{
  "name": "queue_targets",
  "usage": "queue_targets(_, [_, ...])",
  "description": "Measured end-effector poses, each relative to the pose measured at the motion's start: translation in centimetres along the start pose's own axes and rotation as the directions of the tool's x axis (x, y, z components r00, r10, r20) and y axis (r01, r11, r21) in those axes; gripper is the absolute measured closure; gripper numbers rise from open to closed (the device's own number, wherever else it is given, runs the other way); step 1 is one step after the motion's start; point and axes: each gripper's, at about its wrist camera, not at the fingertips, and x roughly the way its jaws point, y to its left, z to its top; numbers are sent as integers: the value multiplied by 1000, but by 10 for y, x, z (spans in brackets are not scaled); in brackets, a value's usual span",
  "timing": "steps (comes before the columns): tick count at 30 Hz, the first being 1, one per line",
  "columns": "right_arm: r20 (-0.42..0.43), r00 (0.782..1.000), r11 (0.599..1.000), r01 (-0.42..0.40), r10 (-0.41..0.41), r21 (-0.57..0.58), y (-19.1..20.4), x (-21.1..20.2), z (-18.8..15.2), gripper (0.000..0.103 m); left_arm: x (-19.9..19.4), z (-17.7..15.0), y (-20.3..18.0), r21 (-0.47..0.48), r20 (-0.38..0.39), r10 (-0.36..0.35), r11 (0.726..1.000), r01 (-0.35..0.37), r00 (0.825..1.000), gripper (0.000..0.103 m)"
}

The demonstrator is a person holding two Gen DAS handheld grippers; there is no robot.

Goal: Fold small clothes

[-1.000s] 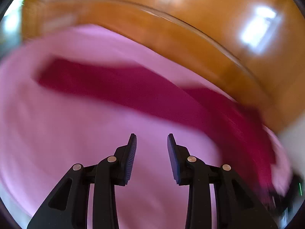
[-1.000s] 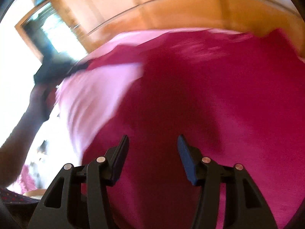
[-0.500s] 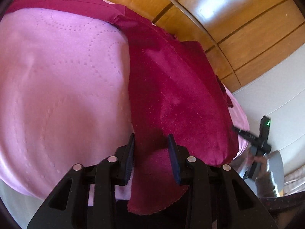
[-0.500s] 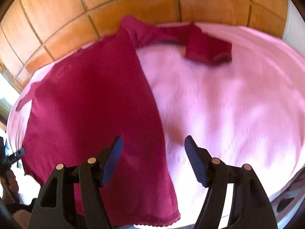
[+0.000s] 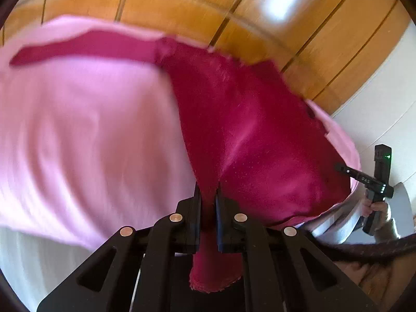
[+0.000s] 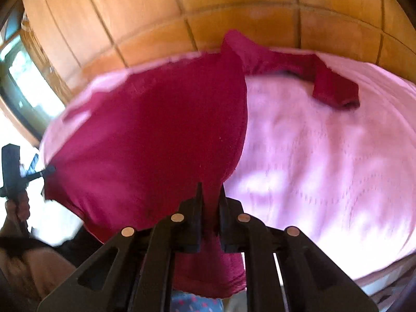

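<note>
Both wrist views close, facing headboard (image 5: 182,7) — sharing red garment (image 5: 247,119).

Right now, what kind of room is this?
Probably a bedroom: a pink quilted bed cover with a crimson top spread on it, and wooden panelling like a wardrobe or headboard behind.

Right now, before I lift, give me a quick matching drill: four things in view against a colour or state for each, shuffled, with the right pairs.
Things:
1. left tongs
2. shirt
3. bed cover
4. wall panels

Colour or state:
A. pale pink, spread under everything
B. orange-brown wood
C. shut on the hem
D. crimson, sleeves spread to both sides

Pairs: 1-C, 2-D, 3-A, 4-B. The right tongs pinch the hem too, at the other bottom corner.
</note>
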Motion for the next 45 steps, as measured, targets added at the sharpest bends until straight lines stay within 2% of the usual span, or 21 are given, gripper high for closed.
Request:
queue_targets(3, [-72, 997, 1000, 3, -3, 0, -5, 8, -25, 95, 18, -10, 7, -17, -50, 61, 998, -62, 997, 94])
queue_targets(6, [-59, 998, 1000, -19, 20, 25, -13, 3, -20, 94, 9, -3, 14, -64, -4, 133, 989, -133, 991, 82])
queue_targets(8, [2, 1000, 998, -5, 4, 62, -22, -8, -10, 82, -4, 10, 11, -71, 69, 174, 983, -169, 982, 67])
queue_targets(9, [40, 999, 997, 11, -14, 83, -30, -13, -3, 76, -10, 18, 9, -75, 109, 189, 981, -181, 976, 52])
queue_targets(10, [83, 996, 993, 34, -44, 115, -42, -16, 6, 66, -14, 26, 6, -80, 148, 191, 980, -181, 970, 47])
queue_targets(12, [132, 984, 982, 97, -119, 160, -62, -17, 21, 64, -15, 40, -1, -69, 195, 168, 985, -158, 966, 47])
queue_targets(15, [186, 949, 948, 205, -254, 245, -98, -6, 51, 53, 2, 61, -14, -52, 207, 130, 991, -122, 970, 47])
queue_targets(16, [190, 936, 934, 241, -296, 264, -110, 2, 63, 48, 8, 62, -16, -48, 201, 114, 993, -107, 973, 47])
queue_targets(21, [150, 900, 891, 357, -408, 281, -149, 49, 107, 43, 51, 73, -50, 29, 157, 64, 997, -70, 986, 46])
queue_targets(23, [119, 892, 877, 393, -437, 276, -160, 64, 118, 45, 66, 75, -62, 52, 132, 45, 997, -52, 990, 44])
queue_targets(24, [101, 886, 870, 414, -453, 266, -162, 72, 121, 52, 73, 74, -68, 66, 121, 39, 997, -47, 992, 44])
queue_targets(26, [85, 866, 853, 461, -493, 245, -168, 75, 129, 86, 84, 73, -77, 100, 99, 36, 994, -46, 994, 44])
queue_targets(27, [94, 860, 848, 469, -502, 245, -171, 70, 133, 93, 89, 73, -82, 113, 94, 37, 992, -48, 995, 44])
queue_targets(30, [171, 825, 834, 492, -538, 250, -176, 31, 141, 93, 100, 74, -87, 143, 72, 36, 989, -46, 997, 44])
queue_targets(33, [245, 776, 808, 516, -581, 283, -188, -20, 149, 93, 109, 78, -87, 147, 56, 39, 988, -47, 998, 44])
queue_targets(36, [274, 734, 778, 539, -621, 322, -205, -55, 155, 94, 114, 81, -86, 145, 46, 44, 988, -51, 998, 44])
queue_targets(38, [274, 691, 739, 575, -669, 351, -223, -73, 161, 94, 117, 81, -84, 142, 41, 46, 989, -52, 998, 44])
queue_targets(40, [258, 661, 703, 603, -705, 376, -241, -84, 165, 94, 120, 83, -84, 136, 35, 46, 989, -50, 998, 44])
queue_targets(42, [234, 646, 678, 621, -727, 393, -250, -90, 169, 94, 121, 83, -83, 138, 32, 50, 989, -54, 998, 44])
queue_targets(44, [188, 610, 629, 672, -769, 391, -269, -83, 174, 94, 123, 83, -83, 140, 29, 59, 988, -62, 998, 44])
queue_targets(45, [161, 604, 612, 685, -780, 396, -280, -77, 175, 94, 124, 83, -83, 140, 28, 60, 988, -64, 998, 44])
